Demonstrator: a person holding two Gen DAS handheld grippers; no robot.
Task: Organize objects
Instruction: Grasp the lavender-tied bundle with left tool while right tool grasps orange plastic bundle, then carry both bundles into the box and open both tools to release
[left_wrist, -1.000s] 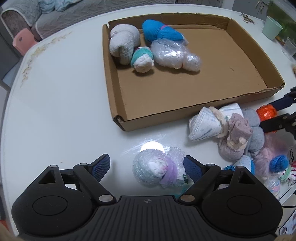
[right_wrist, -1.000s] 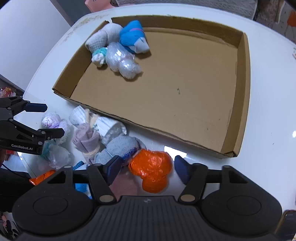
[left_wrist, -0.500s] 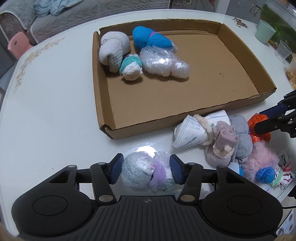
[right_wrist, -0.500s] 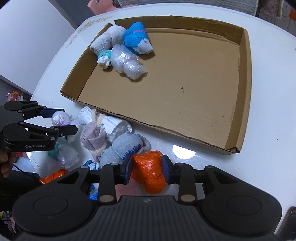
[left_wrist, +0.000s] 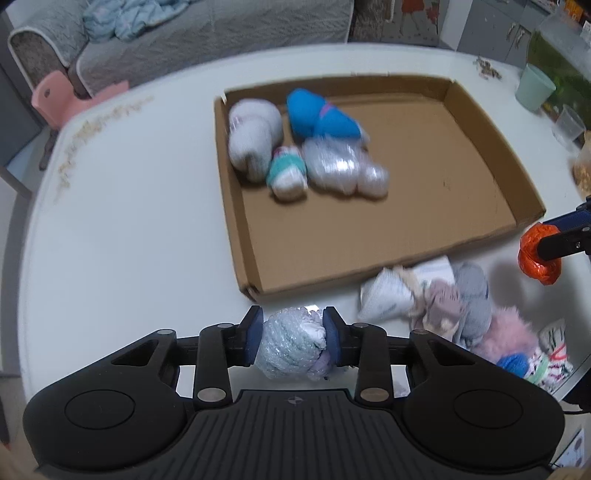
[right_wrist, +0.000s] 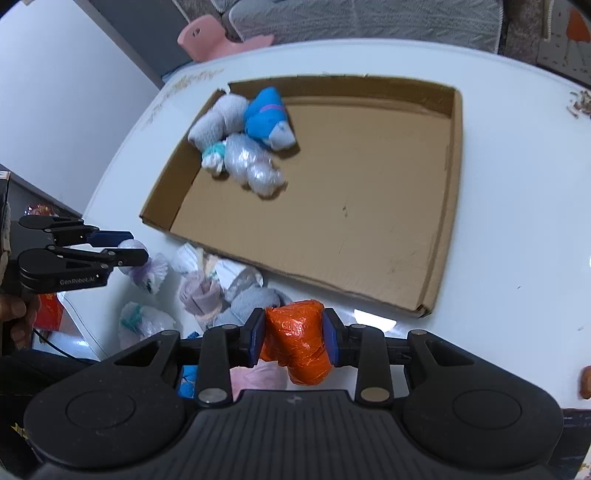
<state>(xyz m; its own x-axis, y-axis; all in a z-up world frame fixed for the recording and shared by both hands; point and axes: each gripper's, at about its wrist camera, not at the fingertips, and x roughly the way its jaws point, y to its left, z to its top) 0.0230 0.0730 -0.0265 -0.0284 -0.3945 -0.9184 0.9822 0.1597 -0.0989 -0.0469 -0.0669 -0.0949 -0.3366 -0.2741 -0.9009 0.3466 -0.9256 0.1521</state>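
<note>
Now the left gripper (left_wrist: 291, 338) is squeezing a bubble-wrapped bundle (left_wrist: 290, 349), and its jaws are closing in on it from both sides. The right gripper (right_wrist: 293, 338) is pinching an orange bundle (right_wrist: 297, 341) between its blue pads. Both bundles are hanging over the white table (left_wrist: 129, 229), just in front of the cardboard box (right_wrist: 448, 229). Four bundles are lying in the box's far left corner. A pile of soft bundles (left_wrist: 443, 299) is sitting beside the box.

We see even, cool indoor light; a lamp's glare spots the glossy white table (right_wrist: 373, 320). Motion blur softens the bundles in the cardboard tray (left_wrist: 236, 206), shadows stay soft, and fisheye bending curves the edges.
</note>
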